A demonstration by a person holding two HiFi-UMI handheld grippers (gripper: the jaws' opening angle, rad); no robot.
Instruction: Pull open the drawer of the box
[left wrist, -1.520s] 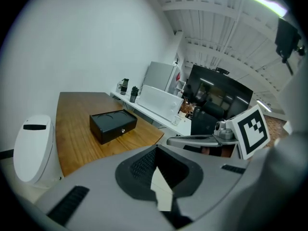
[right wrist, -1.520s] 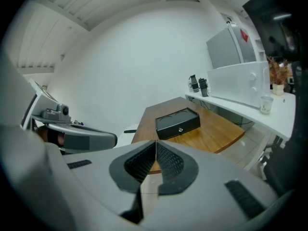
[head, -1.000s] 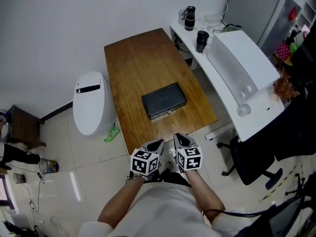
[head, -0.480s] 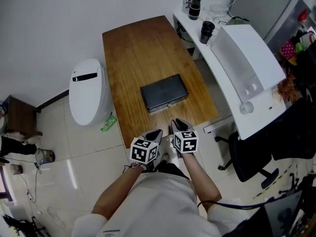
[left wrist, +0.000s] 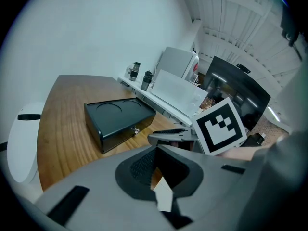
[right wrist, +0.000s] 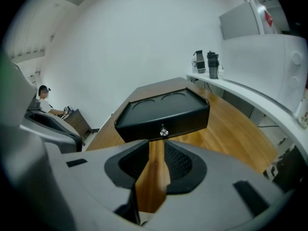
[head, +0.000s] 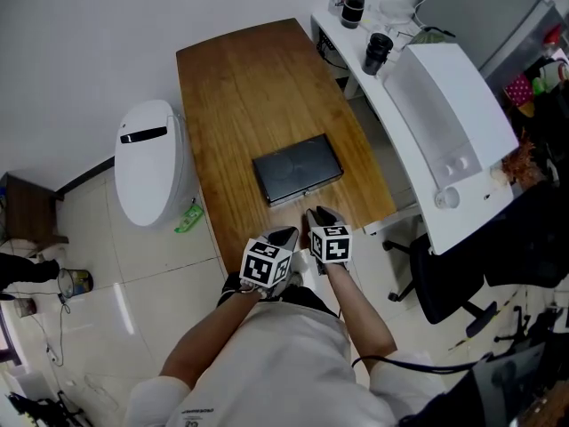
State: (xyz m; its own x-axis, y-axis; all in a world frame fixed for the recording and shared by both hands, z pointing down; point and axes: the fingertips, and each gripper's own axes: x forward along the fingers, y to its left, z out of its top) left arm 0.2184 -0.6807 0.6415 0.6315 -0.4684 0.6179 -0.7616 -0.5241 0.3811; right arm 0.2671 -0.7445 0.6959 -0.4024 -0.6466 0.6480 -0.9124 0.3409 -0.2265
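A flat black box [head: 296, 169] lies on the wooden table [head: 240, 87], its drawer front with a small metal knob [right wrist: 164, 131] facing me and closed. My right gripper [head: 318, 213] hovers just short of that front; in the right gripper view the knob sits straight ahead of the jaws, apart from them. The left gripper [head: 286, 235] hangs lower left, near the table's front edge. In the left gripper view the box [left wrist: 118, 117] is ahead to the left, and the right gripper [left wrist: 153, 137] crosses in front. Both pairs of jaws stand slightly apart and hold nothing.
A white rounded appliance [head: 147, 172] stands on the floor left of the table. To the right is a white desk [head: 444, 114] with dark bottles [head: 378, 52] and a black chair [head: 453, 283]. A person [right wrist: 44, 97] sits far off.
Both grippers have moved forward over the table's front edge toward the box, the right one further. The box has not moved and its drawer stays closed.
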